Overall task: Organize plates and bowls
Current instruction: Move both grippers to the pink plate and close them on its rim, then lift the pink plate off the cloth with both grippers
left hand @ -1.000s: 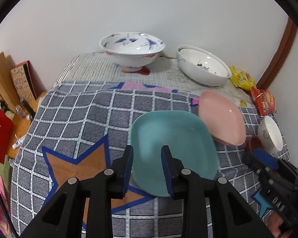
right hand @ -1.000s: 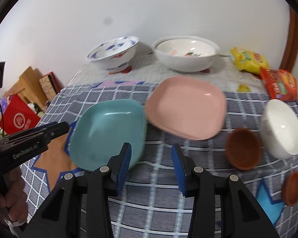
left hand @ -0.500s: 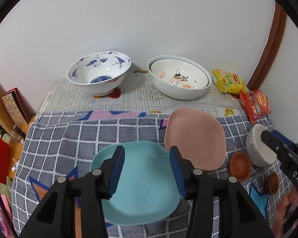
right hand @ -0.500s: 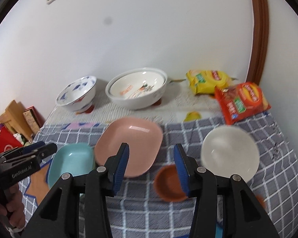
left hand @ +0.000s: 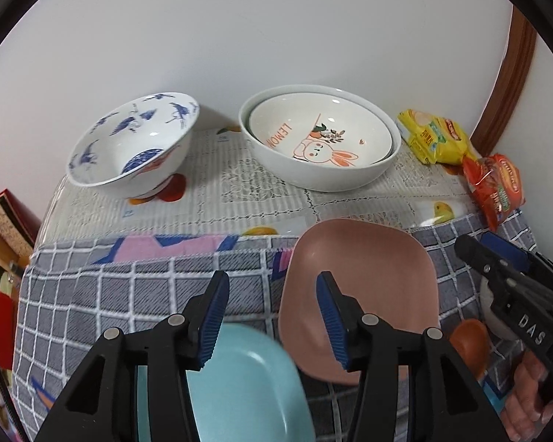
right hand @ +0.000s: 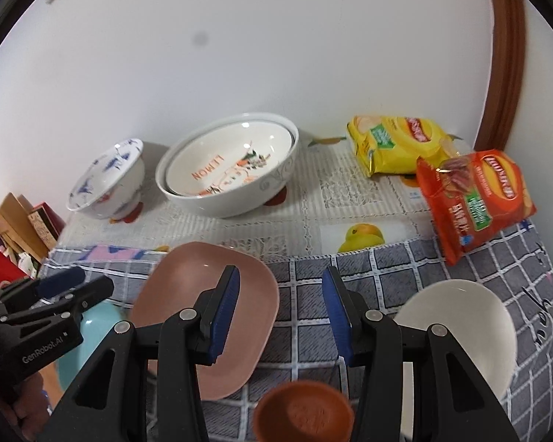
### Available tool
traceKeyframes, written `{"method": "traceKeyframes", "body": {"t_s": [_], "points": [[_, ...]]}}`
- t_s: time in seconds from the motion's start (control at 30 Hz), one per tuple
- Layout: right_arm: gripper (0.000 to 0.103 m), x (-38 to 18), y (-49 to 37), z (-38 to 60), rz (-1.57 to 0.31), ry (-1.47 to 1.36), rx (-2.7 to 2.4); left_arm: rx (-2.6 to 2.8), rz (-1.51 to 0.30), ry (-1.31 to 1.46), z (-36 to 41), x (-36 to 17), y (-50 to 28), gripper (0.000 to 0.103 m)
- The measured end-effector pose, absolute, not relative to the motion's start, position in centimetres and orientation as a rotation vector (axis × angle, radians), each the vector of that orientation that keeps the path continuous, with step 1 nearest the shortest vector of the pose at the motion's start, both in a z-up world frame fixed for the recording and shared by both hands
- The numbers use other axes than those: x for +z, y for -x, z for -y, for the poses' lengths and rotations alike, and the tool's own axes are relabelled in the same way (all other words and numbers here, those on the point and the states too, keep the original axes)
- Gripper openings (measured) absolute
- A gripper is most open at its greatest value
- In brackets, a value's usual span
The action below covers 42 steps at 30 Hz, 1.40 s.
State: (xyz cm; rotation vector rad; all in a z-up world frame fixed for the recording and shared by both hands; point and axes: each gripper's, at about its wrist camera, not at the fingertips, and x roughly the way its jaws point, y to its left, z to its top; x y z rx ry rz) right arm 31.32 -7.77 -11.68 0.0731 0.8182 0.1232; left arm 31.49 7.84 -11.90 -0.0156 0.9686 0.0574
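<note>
We hold our left gripper (left hand: 272,316) spread wide and empty above the table, with the teal plate (left hand: 239,383) just under its near side and the pink plate (left hand: 368,287) beside it on the right. Our right gripper (right hand: 280,313) is likewise spread and grasps nothing; the pink plate lies under its left finger, the small brown bowl (right hand: 304,412) near, the plain white bowl (right hand: 464,328) to the right. At the far wall two nested white bowls (left hand: 319,140) read "LEMON" beside a rabbit drawing, left of them a blue-patterned bowl (left hand: 132,143). The left gripper's body reads "GenRobot.AI".
</note>
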Motion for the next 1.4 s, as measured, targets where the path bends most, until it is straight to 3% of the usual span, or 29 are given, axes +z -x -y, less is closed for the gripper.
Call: {"method": "traceKeyframes", "body": {"t_s": [0.73, 1.4], "points": [[0.046, -14.2, -30.7, 7.6, -0.816, -0.066, 0.166, 0.135, -1.039, 0.004, -7.2, -16.8, -34.8, 0.047], [0.046, -15.5, -30.4, 5.8, -0.801, 0.009, 0.141, 0.130, -1.034, -0.015, -7.0, -16.7, -34.1, 0.047]]}}
